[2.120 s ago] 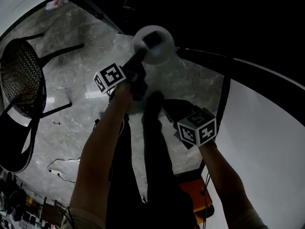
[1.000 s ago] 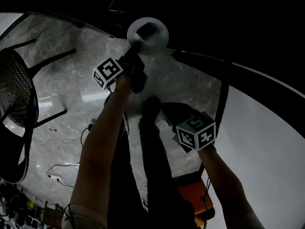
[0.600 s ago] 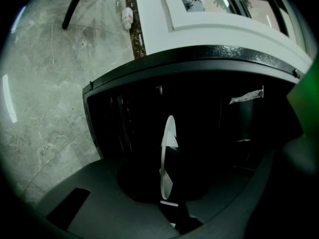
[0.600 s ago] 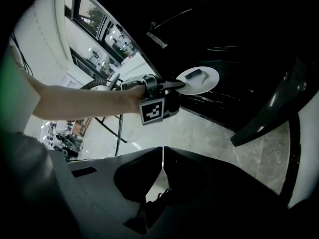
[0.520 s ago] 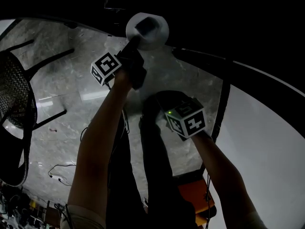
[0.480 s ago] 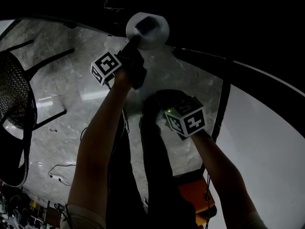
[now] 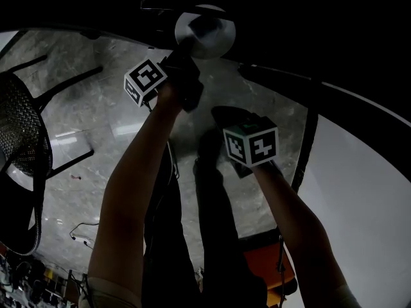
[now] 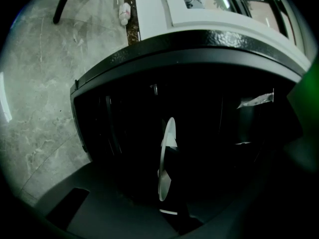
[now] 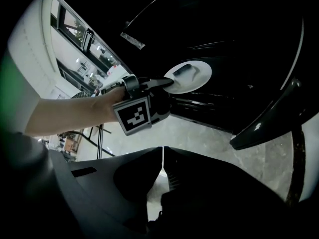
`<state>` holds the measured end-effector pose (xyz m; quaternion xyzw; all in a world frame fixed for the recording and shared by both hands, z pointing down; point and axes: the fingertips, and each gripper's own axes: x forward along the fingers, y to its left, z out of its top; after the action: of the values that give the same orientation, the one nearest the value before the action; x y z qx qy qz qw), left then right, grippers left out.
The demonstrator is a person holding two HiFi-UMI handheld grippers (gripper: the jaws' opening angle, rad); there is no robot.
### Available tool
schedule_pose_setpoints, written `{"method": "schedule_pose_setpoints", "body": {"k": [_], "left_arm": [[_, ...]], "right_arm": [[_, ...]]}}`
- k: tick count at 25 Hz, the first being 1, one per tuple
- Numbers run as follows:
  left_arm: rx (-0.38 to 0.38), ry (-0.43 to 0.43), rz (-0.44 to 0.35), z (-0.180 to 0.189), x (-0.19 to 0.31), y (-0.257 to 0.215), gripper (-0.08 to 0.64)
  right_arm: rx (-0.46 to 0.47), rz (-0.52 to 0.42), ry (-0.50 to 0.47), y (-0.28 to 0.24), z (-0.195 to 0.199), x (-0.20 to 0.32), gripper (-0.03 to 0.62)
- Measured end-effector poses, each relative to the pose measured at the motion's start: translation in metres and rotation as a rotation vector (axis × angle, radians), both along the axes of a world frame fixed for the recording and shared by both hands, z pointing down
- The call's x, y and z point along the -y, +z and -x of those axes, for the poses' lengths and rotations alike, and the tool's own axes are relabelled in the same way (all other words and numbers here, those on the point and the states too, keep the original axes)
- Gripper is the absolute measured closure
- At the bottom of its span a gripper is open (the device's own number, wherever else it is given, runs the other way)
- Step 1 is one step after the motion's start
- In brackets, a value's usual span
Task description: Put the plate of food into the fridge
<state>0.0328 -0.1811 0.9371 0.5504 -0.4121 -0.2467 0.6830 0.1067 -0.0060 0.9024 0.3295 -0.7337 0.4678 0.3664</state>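
plate [image 7: 207,36] 1 | fridge [image 8: 209,39] 1 | chair [image 7: 22,133] 1 | left tongs [image 7: 183,52], right tongs [image 9: 162,159] — 2

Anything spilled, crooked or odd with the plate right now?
Nothing stands out. The left gripper holds the plate by its rim, the food sits on it, and no spill shows on the floor.

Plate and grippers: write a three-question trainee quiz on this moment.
1. True or false: the left gripper is shut on the plate.
2. Pick one: what do the jaws of the right gripper hold? A) the plate B) nothing C) a cable
3. Fill in: in the left gripper view, the plate shows ____ (edge-on or face-on) against the dark inside of the fridge.

Key: 1 true; 2 B; 3 edge-on.
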Motion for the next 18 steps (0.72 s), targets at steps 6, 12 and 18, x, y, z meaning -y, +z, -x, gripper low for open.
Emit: {"method": "schedule_pose_setpoints", "body": {"k": [6,12,18], "left_arm": [[0.011,-0.002,-0.012,0.000,0.005,-0.001,0.538],[0.038,0.015,-0.058,-0.003,0.007,-0.004,0.514],[0.070,0.123,-0.064,-0.012,-0.002,-0.006,0.364]], "right_arm": [[-0.005,-0.018,-0.030,-0.005,-0.004,0.001,0.568],[-0.015,0.008,-0.049,-0.001,-0.013,-0.008,0.568],[-0.023,0.021,-0.096,0.002,-0.013,-0.017,0.568]]}}
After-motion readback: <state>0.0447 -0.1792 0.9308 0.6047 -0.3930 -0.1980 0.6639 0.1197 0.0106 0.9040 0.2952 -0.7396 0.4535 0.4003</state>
